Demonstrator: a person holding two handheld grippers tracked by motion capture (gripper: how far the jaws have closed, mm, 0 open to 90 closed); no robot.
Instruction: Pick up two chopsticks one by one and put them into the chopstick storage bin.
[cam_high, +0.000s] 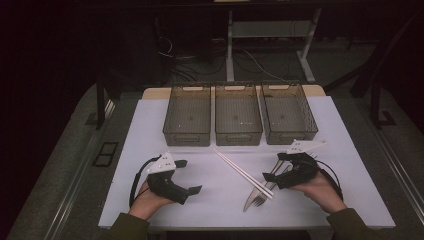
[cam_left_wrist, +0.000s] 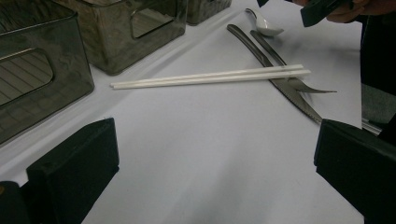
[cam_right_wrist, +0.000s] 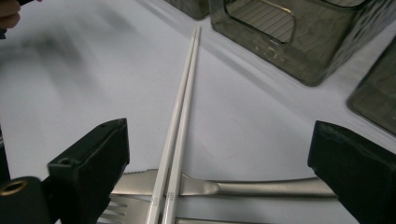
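The right gripper (cam_high: 276, 171) has its jaws wide apart, low over the white table cover, with nothing between the pads; in the right gripper view the pair of white chopsticks (cam_right_wrist: 180, 112) runs straight up the gap between them, lying across a knife (cam_right_wrist: 243, 187) and a fork (cam_right_wrist: 116, 214) — the gripper is just beside this cutlery without touching it. The left gripper (cam_high: 190, 176) also stands open and empty, its jaws spread over bare cover on the person's left, well apart from the cutlery. In the left gripper view the chopsticks rest side by side on top of the knife and fork, and a spoon (cam_left_wrist: 265, 25) lies just beyond them, near the right hand (cam_high: 320, 192). From the high view the chopsticks slant from the table's middle down toward the right gripper. Farther back, three translucent grey bins (cam_high: 238, 131) sit in a row, close together, along the far edge of the white cover (cam_high: 150, 125).
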